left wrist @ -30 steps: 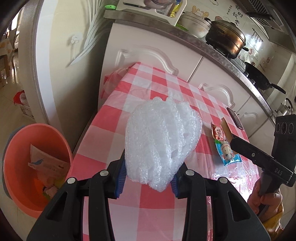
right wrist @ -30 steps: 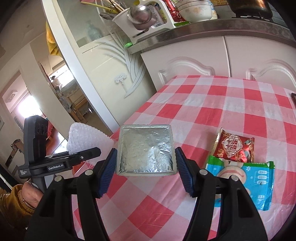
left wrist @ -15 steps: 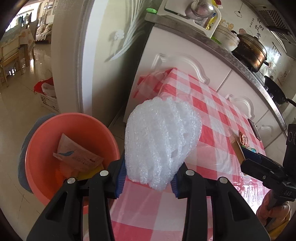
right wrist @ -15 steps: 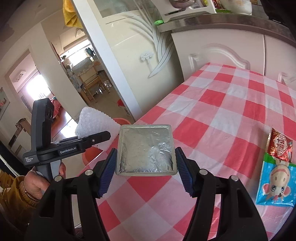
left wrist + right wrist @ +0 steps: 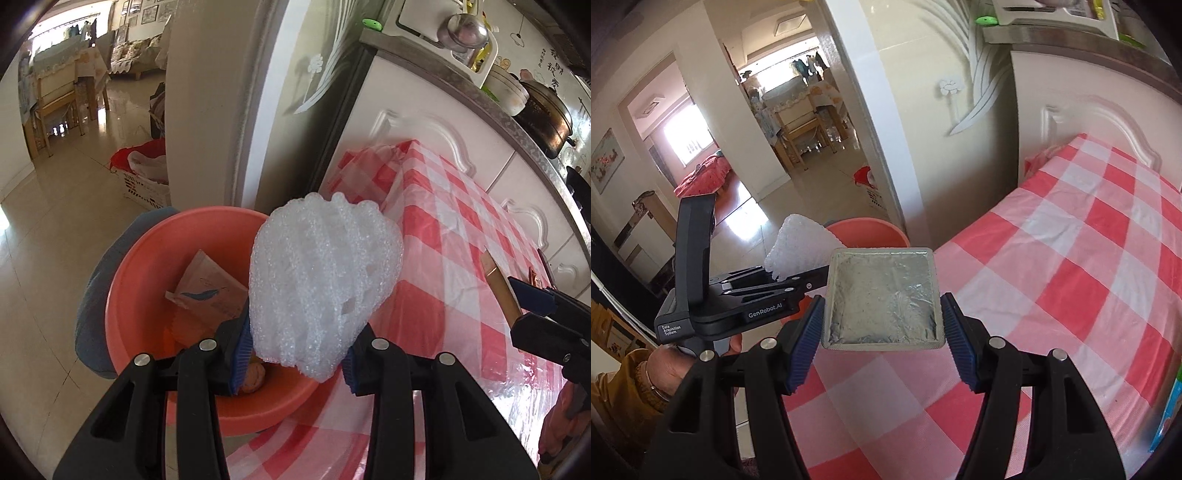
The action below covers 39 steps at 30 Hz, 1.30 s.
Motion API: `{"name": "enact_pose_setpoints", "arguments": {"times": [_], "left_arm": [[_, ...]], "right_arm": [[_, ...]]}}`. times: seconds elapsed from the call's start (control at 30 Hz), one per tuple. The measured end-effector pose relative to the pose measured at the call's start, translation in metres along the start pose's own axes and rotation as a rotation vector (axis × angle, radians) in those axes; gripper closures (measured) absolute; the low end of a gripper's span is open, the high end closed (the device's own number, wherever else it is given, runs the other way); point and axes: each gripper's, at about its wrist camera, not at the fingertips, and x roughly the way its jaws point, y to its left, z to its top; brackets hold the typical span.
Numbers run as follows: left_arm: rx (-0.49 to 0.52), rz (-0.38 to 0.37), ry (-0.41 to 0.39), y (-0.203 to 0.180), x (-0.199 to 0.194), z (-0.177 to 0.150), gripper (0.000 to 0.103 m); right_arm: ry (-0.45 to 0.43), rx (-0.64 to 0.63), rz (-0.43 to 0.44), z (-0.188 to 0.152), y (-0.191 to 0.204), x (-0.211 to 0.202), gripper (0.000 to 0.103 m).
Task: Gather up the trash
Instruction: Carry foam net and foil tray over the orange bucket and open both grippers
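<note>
The right tongs [image 5: 882, 332] hold a square foil tray [image 5: 882, 299] between the two blue pads [image 5: 807, 341], which press on its left and right sides, above the near left corner of the counter [image 5: 1071, 266] with the red and white checked cloth. To the left, the left tongs [image 5: 798, 273] are closed on a white foam net [image 5: 801, 243], and a hand [image 5: 670, 365] in a yellow sleeve holds their handle. Behind the foam net, an orange basin [image 5: 871, 230] stands on the floor just beside the left edge of the counter.
</note>
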Motion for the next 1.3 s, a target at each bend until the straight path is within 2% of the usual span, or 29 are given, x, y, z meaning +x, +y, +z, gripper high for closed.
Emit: {"name": "enact_pose_setpoints", "arguments": {"times": [0.27,0.9,1.0,1.07,1.17,1.27,1.3], "left_arm": [[-0.010,0.063,0.003,0.027,0.003,-0.008,0.061],[-0.038,0.066,0.055,0.052,0.029,-0.020,0.059],[-0.042,0.056,0.067,0.056,0.033,-0.022,0.051],[-0.043,0.057,0.073,0.057,0.035,-0.021,0.041],[-0.040,0.059,0.073,0.059,0.035,-0.021,0.028],[-0.044,0.058,0.069,0.062,0.033,-0.021,0.024],[-0.049,0.059,0.065,0.064,0.031,-0.020,0.019]], "right_arm": [[0.048,-0.059,0.025,0.012,0.026,0.035,0.039],[0.150,-0.101,0.009,0.023,0.042,0.098,0.039],[0.144,-0.088,0.022,0.023,0.042,0.102,0.038],[0.141,-0.085,0.015,0.023,0.041,0.102,0.030],[0.129,-0.071,0.004,0.021,0.038,0.097,0.029],[0.098,-0.046,0.004,0.020,0.034,0.088,0.029],[0.088,-0.037,0.004,0.021,0.032,0.084,0.028]]}}
